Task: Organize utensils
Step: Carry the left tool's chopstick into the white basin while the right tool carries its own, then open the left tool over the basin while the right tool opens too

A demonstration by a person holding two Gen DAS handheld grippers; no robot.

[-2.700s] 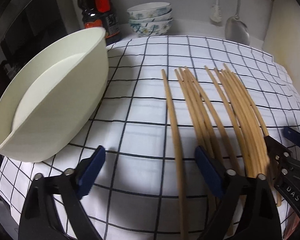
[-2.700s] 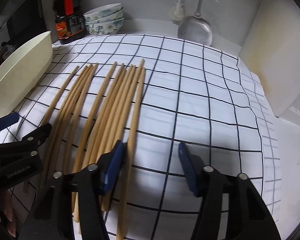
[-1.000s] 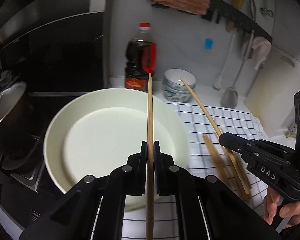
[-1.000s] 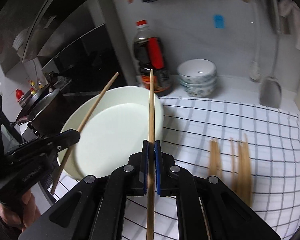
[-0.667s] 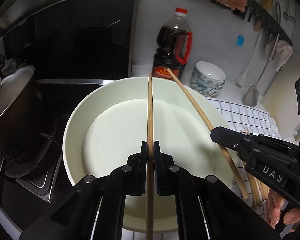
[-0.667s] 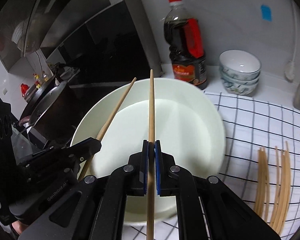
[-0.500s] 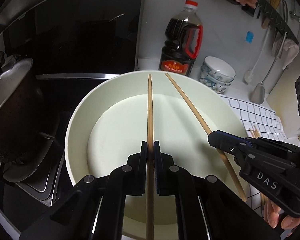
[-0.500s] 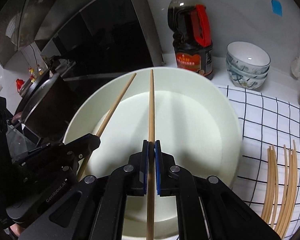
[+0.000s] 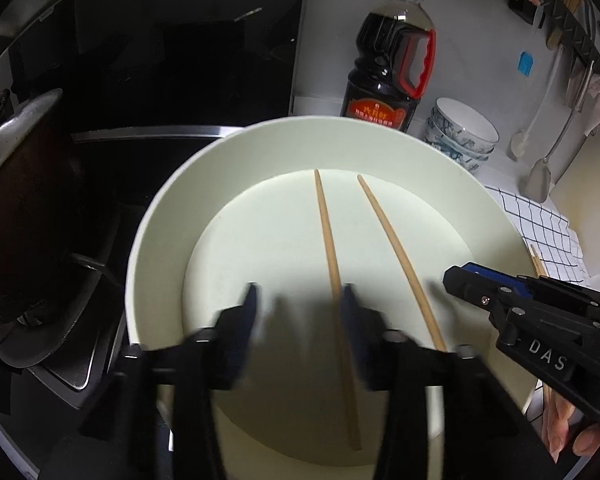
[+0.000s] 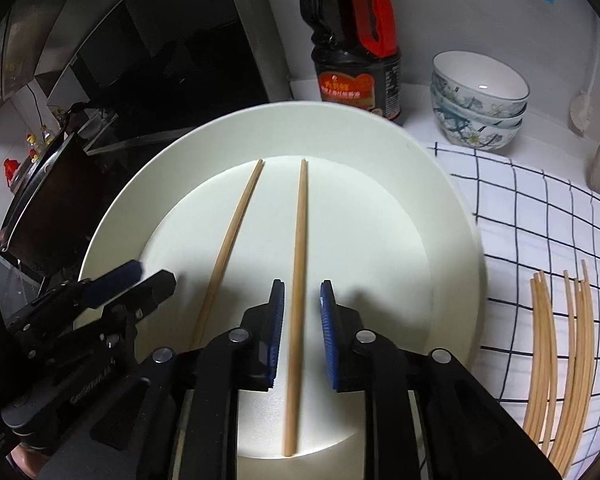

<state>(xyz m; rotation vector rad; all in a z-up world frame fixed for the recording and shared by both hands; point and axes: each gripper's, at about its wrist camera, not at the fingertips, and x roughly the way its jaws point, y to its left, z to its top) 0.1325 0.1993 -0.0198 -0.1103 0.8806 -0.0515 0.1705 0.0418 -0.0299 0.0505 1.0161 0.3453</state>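
A large cream bowl (image 9: 168, 216) (image 10: 440, 184) sits below both grippers. Two wooden chopsticks lie loose on its floor, side by side. In the left wrist view one chopstick (image 9: 332, 264) runs under my left gripper (image 9: 298, 300), which is open and motion-blurred; the other chopstick (image 9: 396, 256) lies to its right. In the right wrist view my right gripper (image 10: 300, 300) is open, with a chopstick (image 10: 296, 280) lying in the bowl below the gap; the second chopstick (image 10: 230, 240) lies to the left. Each gripper shows in the other's view, right (image 9: 460, 276) and left (image 10: 150, 274).
Several more chopsticks (image 10: 560, 364) lie on the checked cloth (image 10: 540, 216) to the right. A dark sauce bottle (image 10: 356, 40) and stacked patterned bowls (image 10: 478, 100) stand behind the big bowl. A dark pot (image 9: 24, 200) sits on the stove at left. Utensils hang on the back wall.
Both grippers were shut on a chopstick over the bowl half a second ago. Now both have opened and the two chopsticks lie on the bowl's floor.
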